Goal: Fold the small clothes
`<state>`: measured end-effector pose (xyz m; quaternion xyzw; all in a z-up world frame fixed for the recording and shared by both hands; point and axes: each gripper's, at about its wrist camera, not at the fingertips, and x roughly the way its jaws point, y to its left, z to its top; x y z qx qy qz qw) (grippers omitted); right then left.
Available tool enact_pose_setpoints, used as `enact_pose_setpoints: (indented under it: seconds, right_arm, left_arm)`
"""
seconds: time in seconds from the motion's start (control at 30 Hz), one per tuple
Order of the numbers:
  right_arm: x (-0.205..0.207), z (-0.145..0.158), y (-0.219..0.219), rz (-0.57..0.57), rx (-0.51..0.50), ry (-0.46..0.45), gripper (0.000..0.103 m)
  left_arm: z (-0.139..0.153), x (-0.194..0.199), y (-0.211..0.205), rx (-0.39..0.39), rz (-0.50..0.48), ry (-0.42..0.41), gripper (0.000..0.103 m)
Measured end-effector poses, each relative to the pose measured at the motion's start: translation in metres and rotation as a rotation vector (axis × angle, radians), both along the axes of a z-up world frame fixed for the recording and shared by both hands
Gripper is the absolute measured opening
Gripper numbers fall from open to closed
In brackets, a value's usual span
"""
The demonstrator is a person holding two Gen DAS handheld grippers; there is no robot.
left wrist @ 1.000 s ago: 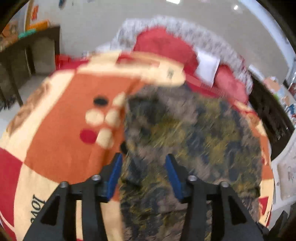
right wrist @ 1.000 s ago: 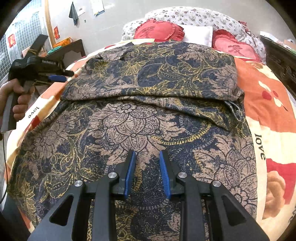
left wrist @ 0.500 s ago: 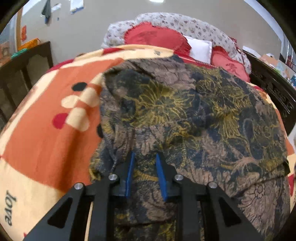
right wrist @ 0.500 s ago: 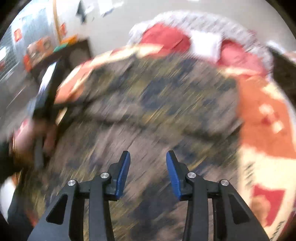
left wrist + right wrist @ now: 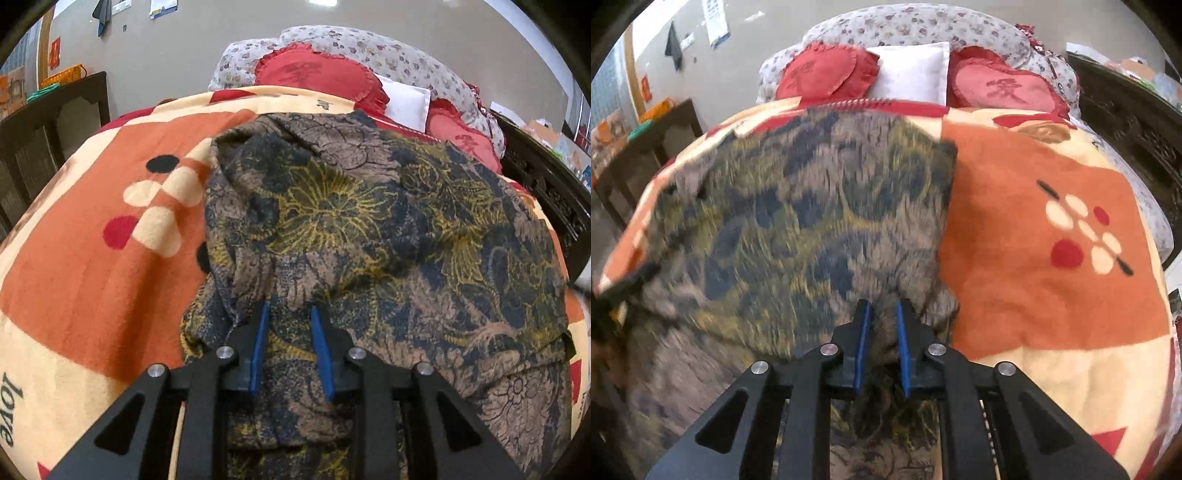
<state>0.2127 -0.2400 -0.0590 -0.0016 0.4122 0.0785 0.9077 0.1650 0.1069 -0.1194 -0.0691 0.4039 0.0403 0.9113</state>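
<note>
Left gripper (image 5: 287, 314) pinching garment (image 5: 369, 229) | right gripper (image 5: 882, 310) pinching garment | blanket (image 5: 1052, 295) underneath | pillows (image 5: 827, 74) beyond

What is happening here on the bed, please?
A person is folding a dark floral garment spread on an orange blanket. The left gripper and right gripper each pinch a bunch of the fabric between nearly shut fingers. The right view is blurred, so the cloth seems in motion.

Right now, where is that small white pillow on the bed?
The white pillow sits at the head of the bed, centred in the right wrist view, wedged between two red heart cushions, beyond the dark floral garment.
</note>
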Motion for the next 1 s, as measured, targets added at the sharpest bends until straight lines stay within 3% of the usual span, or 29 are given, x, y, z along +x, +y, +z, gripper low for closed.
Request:
enact_pose_setpoints:
  seconds: [0.07, 0.13, 0.23, 0.33, 0.5, 0.57, 0.67, 0.73, 0.8, 0.9, 1.0]
  right_arm:
    - [0.016, 0.015, -0.003, -0.039, 0.025, -0.048, 0.014]
    - [0.044, 0.015, -0.002, -0.069, 0.051, -0.032, 0.014]
    - [0.081, -0.021, 0.001, -0.092, 0.028, 0.101, 0.014]
    - [0.081, -0.035, -0.005, -0.134, -0.027, 0.072, 0.019]
    - [0.090, -0.021, -0.005, -0.136, -0.047, 0.157, 0.020]
    - [0.086, 0.003, 0.005, -0.151, -0.048, 0.118, 0.020]
    - [0.064, 0.028, 0.054, 0.006, 0.005, 0.022, 0.020]
    - [0.049, 0.026, 0.100, 0.171, 0.030, 0.003, 0.021]
    - [0.044, 0.012, 0.137, 0.256, -0.006, 0.027, 0.021]
    - [0.060, -0.032, 0.174, 0.213, -0.147, 0.090, 0.021]
    - [0.065, -0.035, 0.168, 0.171, -0.086, 0.075, 0.021]
  left_arm:
    - [0.000, 0.001, -0.004, 0.025, 0.001, 0.003, 0.027]
    - [0.000, 0.001, -0.004, 0.029, 0.002, 0.003, 0.027]
    - [0.000, 0.001, -0.004, 0.027, 0.001, 0.003, 0.027]
    - [0.000, 0.002, -0.005, 0.028, 0.001, 0.003, 0.027]
    - [0.000, 0.002, -0.005, 0.028, 0.001, 0.004, 0.027]
    - [0.000, 0.002, -0.005, 0.030, 0.001, 0.004, 0.027]
    - [0.000, 0.002, -0.005, 0.029, 0.001, 0.004, 0.027]
    - [0.000, 0.002, -0.005, 0.031, 0.001, 0.004, 0.027]
    - [0.000, 0.002, -0.005, 0.032, 0.001, 0.005, 0.027]
    - [0.000, 0.002, -0.005, 0.034, 0.001, 0.006, 0.027]
    - [0.000, 0.003, -0.005, 0.038, 0.002, 0.007, 0.027]
